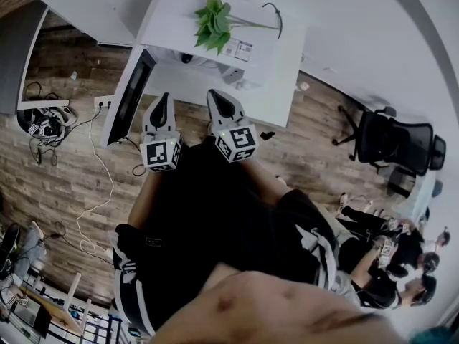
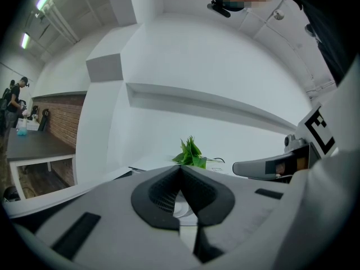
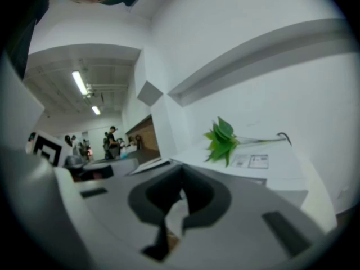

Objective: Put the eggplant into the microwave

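Right gripper (image 3: pixel 180 173) fingers closed together, empty, green plant (image 3: pixel 223 140) on white top (image 3: pixel 281 163), people (image 3: pixel 111 140) far off

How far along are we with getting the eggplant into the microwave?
Done: the white microwave's dark door stands open. In hand: nothing; the left gripper and right gripper jaws are together, empty. Left: no eggplant shows, so whether it is inside I cannot tell.
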`<state>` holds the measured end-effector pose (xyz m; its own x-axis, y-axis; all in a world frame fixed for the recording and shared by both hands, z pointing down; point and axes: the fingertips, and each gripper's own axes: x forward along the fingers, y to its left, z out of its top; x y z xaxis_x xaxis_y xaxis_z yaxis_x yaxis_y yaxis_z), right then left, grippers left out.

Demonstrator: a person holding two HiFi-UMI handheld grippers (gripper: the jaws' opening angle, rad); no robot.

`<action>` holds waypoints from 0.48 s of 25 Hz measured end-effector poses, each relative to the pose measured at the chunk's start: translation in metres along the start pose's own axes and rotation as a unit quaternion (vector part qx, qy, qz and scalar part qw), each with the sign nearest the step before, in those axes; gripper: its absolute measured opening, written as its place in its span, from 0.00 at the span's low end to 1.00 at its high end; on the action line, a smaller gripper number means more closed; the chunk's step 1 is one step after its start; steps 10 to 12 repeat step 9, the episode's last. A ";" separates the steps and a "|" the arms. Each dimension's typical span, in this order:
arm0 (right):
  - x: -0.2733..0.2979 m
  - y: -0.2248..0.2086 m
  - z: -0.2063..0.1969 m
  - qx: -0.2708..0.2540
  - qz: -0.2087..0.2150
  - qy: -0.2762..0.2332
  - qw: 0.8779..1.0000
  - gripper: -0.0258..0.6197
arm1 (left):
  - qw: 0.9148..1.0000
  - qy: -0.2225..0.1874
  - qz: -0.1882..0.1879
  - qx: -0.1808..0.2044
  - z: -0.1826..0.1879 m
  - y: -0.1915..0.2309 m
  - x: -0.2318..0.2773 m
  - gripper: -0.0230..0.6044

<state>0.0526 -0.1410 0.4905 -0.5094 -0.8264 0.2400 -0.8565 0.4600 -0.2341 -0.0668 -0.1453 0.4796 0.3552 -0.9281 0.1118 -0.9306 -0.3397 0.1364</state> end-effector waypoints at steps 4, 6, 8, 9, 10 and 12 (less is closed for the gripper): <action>-0.002 0.000 0.001 -0.002 0.001 -0.003 1.000 0.09 | 1.000 0.001 -0.002 -0.001 -0.001 -0.003 0.001 0.09; -0.003 0.000 0.002 -0.003 0.001 -0.006 1.000 0.09 | 1.000 0.000 -0.003 -0.001 -0.001 -0.004 0.001 0.09; -0.003 0.000 0.003 -0.004 0.001 -0.007 1.000 0.09 | 1.000 0.000 -0.005 -0.002 0.000 -0.005 0.001 0.09; -0.004 0.000 0.003 -0.004 0.001 -0.008 1.000 0.09 | 1.000 0.000 -0.005 -0.002 0.000 -0.005 0.001 0.09; -0.004 0.000 0.003 -0.004 0.001 -0.008 1.000 0.09 | 1.000 0.000 -0.005 -0.002 0.000 -0.005 0.001 0.09; -0.004 0.000 0.003 -0.004 0.001 -0.008 1.000 0.09 | 1.000 0.000 -0.005 -0.002 0.000 -0.005 0.001 0.09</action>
